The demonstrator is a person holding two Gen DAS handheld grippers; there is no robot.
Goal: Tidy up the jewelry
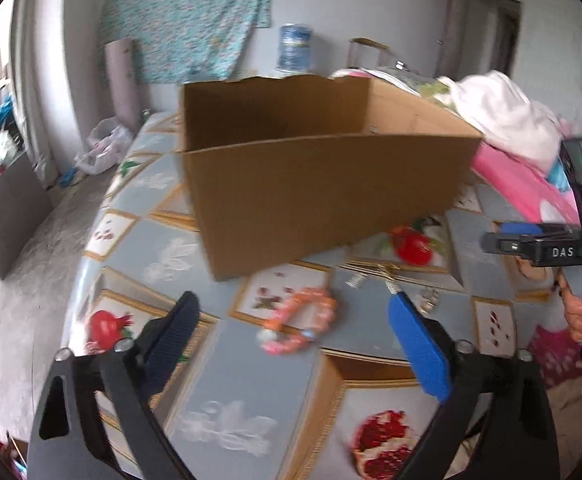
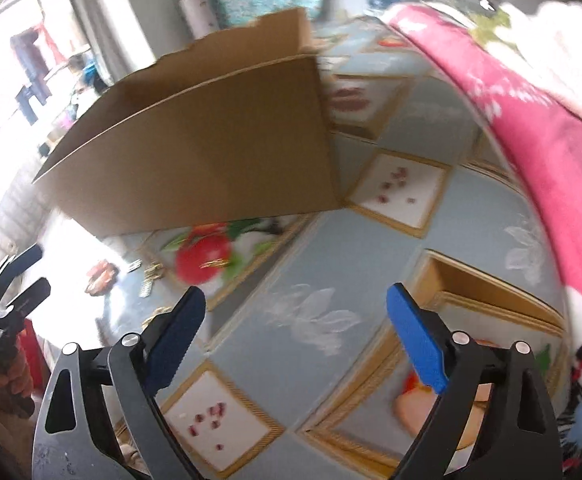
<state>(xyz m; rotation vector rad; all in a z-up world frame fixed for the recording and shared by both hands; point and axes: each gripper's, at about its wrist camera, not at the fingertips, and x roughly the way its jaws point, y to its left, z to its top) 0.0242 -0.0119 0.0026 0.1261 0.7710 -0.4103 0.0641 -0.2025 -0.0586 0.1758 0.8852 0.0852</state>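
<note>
Left claw (image 1: 291,312) wide, empty, over bracelet (image 1: 297,320)

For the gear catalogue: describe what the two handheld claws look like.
Both match. The left claw and right claw each have black angled arms joined by silver bolts, ending in flat blue pads, ribbed on the gripping face. Seen from the left camera, the right claw's black body bears white letters "DAS" and a small green light.

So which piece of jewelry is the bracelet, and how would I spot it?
Find the big open cardboard box on the fruit-patterned tablecloth. Just in front of its near wall, between the left tongs' open tips, lies the bead bracelet. It is a ring of chunky pink and orange beads, unlike the small metal pieces beside it.
</note>
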